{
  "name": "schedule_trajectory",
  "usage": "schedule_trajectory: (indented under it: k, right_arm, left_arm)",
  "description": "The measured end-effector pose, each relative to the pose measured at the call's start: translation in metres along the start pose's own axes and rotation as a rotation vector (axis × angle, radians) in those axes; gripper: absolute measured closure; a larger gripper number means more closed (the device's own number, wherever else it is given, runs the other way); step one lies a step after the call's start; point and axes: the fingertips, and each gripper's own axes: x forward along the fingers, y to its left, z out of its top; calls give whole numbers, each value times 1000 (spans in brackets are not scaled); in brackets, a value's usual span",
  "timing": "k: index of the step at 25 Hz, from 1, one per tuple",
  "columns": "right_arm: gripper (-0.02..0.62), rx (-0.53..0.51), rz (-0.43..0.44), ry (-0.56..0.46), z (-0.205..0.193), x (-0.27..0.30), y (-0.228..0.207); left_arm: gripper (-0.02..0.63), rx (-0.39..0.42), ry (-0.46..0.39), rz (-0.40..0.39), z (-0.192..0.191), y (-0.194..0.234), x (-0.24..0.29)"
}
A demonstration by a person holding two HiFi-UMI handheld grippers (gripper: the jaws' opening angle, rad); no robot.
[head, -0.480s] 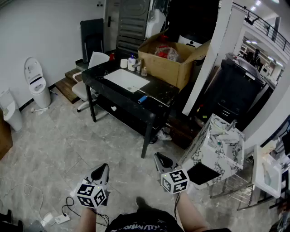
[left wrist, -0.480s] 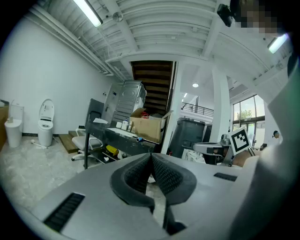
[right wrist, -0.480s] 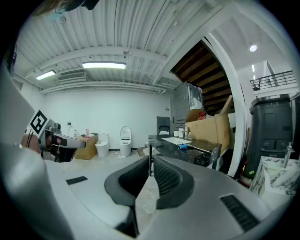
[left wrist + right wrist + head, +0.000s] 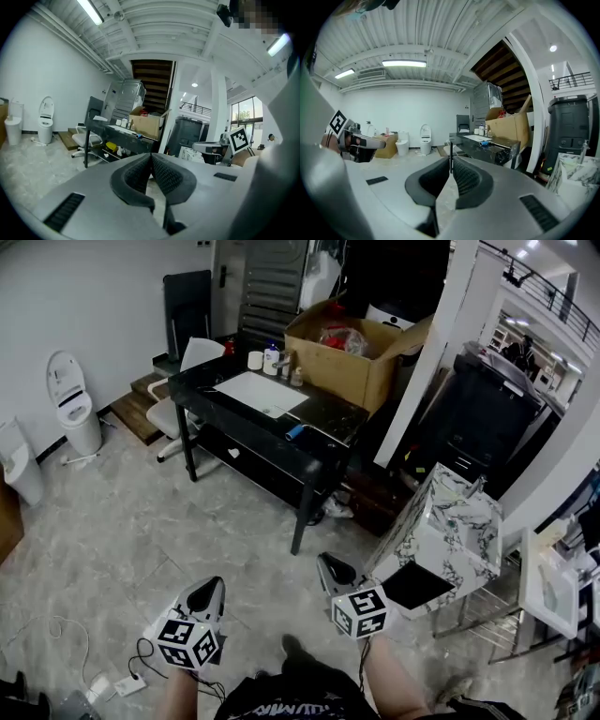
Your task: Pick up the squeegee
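The squeegee [image 4: 296,431], with a blue handle, lies near the front right edge of a black table [image 4: 234,423], well ahead of both grippers. It shows small and far off in the left gripper view [image 4: 138,136] and the right gripper view [image 4: 482,143]. My left gripper [image 4: 214,587] and right gripper [image 4: 328,566] hang side by side over the marble floor, pointing toward the table. The left gripper [image 4: 151,157] has its pads pressed together with nothing between them. So has the right gripper [image 4: 451,161].
On the table sit a white basin [image 4: 260,392], bottles [image 4: 272,360] and an open cardboard box [image 4: 352,362]. A white chair [image 4: 178,399] stands at its left end, a toilet [image 4: 67,399] by the wall. A marble cabinet [image 4: 441,531] stands right, a power strip [image 4: 122,685] on the floor.
The head view has shifted a little, so the table sits slightly higher in the picture. Both grippers keep their places and stay shut.
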Motion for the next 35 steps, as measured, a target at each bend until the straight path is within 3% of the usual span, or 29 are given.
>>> schedule_trajectory:
  k: [9,18,24,35]
  right_arm:
    - [537,48,-38,-24,-7,-4,-1]
    - [537,72,-27,-12,-7,70,-32]
    - [537,105,-24,2,-3,146,-79]
    - [537,139,-85,10,24,274,-209]
  left_arm:
    - [586,-23,9,2,-12,11,-8]
    - [586,-20,17,52,-3,50,34]
    - [586,-15,37,68,18,88,108]
    - [586,9,59,13,77,130,291]
